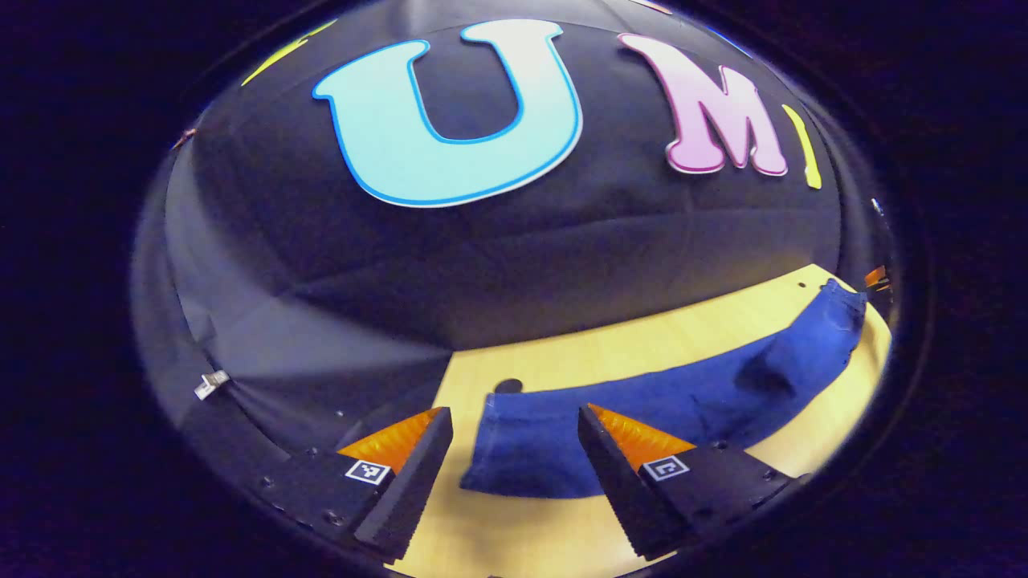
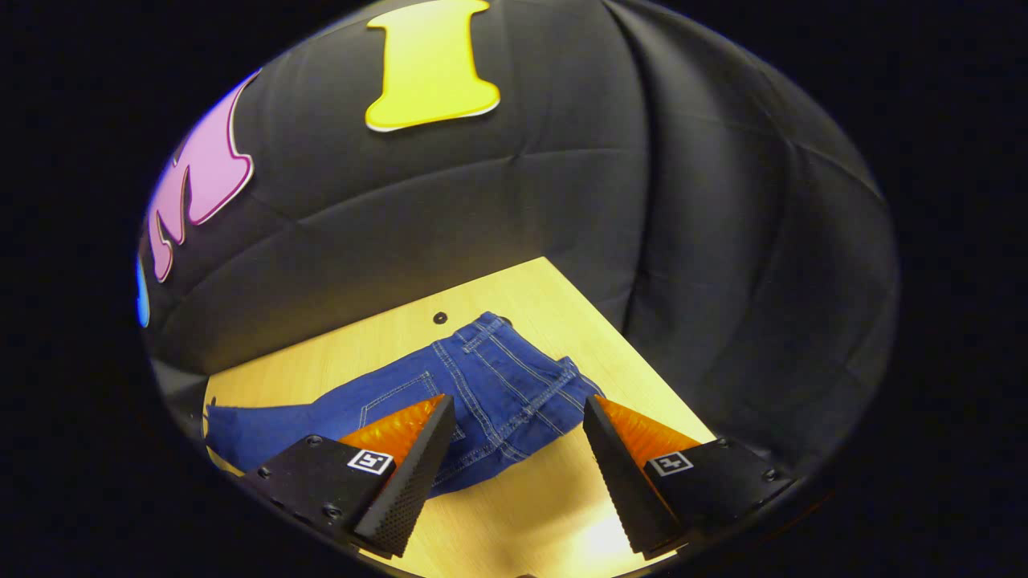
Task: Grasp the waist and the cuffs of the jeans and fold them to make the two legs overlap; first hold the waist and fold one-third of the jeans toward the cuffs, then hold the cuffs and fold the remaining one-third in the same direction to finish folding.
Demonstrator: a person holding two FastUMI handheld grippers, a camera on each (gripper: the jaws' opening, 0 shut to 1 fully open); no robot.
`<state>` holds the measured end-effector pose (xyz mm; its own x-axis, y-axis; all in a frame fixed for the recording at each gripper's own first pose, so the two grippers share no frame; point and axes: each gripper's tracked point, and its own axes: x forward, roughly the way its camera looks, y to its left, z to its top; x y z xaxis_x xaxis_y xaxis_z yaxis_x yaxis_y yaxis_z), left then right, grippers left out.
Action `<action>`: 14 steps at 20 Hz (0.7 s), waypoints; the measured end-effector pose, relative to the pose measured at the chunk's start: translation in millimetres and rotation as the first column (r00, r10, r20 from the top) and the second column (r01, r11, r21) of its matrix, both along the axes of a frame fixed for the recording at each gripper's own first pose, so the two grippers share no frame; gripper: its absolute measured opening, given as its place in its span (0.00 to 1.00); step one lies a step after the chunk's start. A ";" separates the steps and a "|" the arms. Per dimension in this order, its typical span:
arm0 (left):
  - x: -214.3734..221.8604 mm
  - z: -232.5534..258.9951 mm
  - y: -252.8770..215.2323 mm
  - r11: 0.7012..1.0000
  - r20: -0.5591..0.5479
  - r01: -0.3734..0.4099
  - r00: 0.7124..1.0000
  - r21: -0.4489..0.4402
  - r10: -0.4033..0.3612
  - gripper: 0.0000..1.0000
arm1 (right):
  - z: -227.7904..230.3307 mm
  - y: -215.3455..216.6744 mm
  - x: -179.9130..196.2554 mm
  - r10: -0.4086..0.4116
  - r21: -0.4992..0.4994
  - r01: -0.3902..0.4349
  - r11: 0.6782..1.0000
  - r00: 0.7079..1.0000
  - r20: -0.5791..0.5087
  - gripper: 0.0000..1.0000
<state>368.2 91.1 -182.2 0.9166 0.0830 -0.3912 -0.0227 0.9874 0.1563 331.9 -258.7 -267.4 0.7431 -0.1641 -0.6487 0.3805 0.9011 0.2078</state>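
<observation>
The jeans (image 1: 683,393) lie stretched along the tabletop (image 2: 514,514), apparently with no thirds fold made yet, while the left hand-held gripper (image 1: 515,421) at the cuffs and the right hand-held gripper (image 2: 519,411) at the waist both stand spread wide, grasping nothing.

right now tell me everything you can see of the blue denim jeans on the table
The blue denim jeans lie flat and stretched out lengthwise on the light wooden table, not yet folded in thirds. Pale stitching outlines a back pocket and the seams near the waist, which lies before the open right gripper; the cuff end lies before the open left gripper. A small wrinkle rises mid-leg. Neither gripper touches them.
</observation>
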 end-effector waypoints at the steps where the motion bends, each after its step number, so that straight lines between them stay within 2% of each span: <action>1: -14.9 2.0 -24.0 0.999 0.018 0.020 1.000 -0.033 -0.019 0.98 | -6.9 3.2 -5.5 -0.013 0.033 0.014 0.999 1.000 -0.011 0.99; 3: -35.1 8.4 -68.2 0.992 0.067 0.048 0.997 -0.120 -0.040 0.98 | -19.7 -1.0 -7.0 -0.058 0.035 0.059 0.998 0.998 -0.021 0.99; 5: -48.1 -2.4 -104.2 0.982 0.058 0.062 0.997 -0.180 -0.052 0.98 | -21.9 -13.7 -5.3 -0.098 -0.009 0.098 0.995 0.995 -0.002 0.99; 9: -56.0 -19.5 -138.4 0.975 0.018 0.110 0.994 -0.194 -0.109 0.98 | -35.6 -27.8 9.9 -0.168 -0.024 0.168 0.985 0.986 0.022 0.99; 12: -53.3 -34.2 -132.1 0.984 -0.038 0.059 0.997 -0.168 -0.066 0.98 | -61.4 -47.3 9.2 -0.227 -0.091 0.225 0.970 0.974 -0.014 0.99; 14: -51.3 -36.0 -139.2 0.976 -0.044 0.063 0.996 -0.208 -0.074 0.98 | -64.6 -39.6 21.5 -0.249 -0.023 0.249 0.968 0.968 0.015 0.99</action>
<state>316.9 -48.1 -218.2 0.8955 -0.0667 -0.4400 0.0487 0.9975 -0.0520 353.4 -298.3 -332.1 0.6842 -0.3606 -0.6339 0.5914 0.7830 0.1929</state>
